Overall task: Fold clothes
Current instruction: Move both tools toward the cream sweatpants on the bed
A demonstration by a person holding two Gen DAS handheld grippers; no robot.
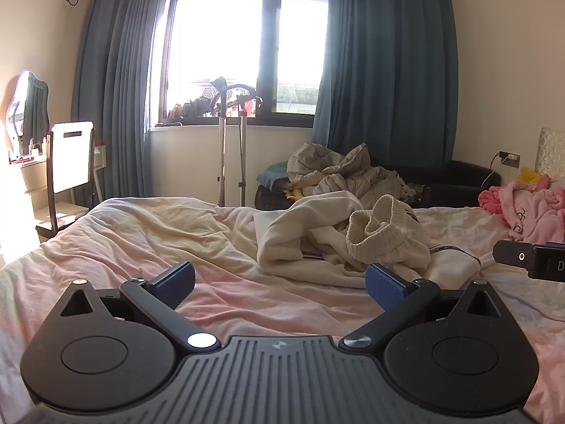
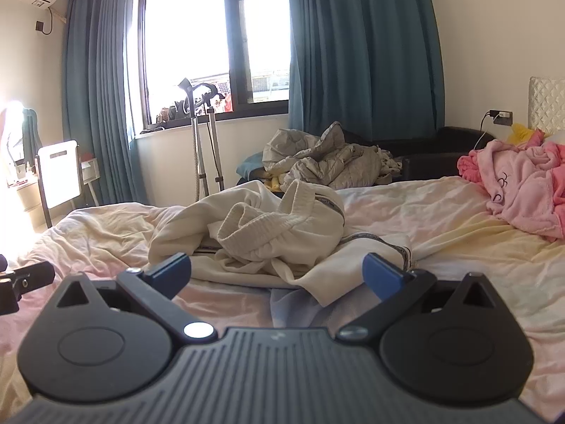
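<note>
two grippers hover low over the bed, both with jaws spread wide and holding nothing. left gripper has the crumpled cream garment ahead and off to its right. right gripper sits nearer, the heap dead ahead, a loose flap reaching between its jaws.
</note>
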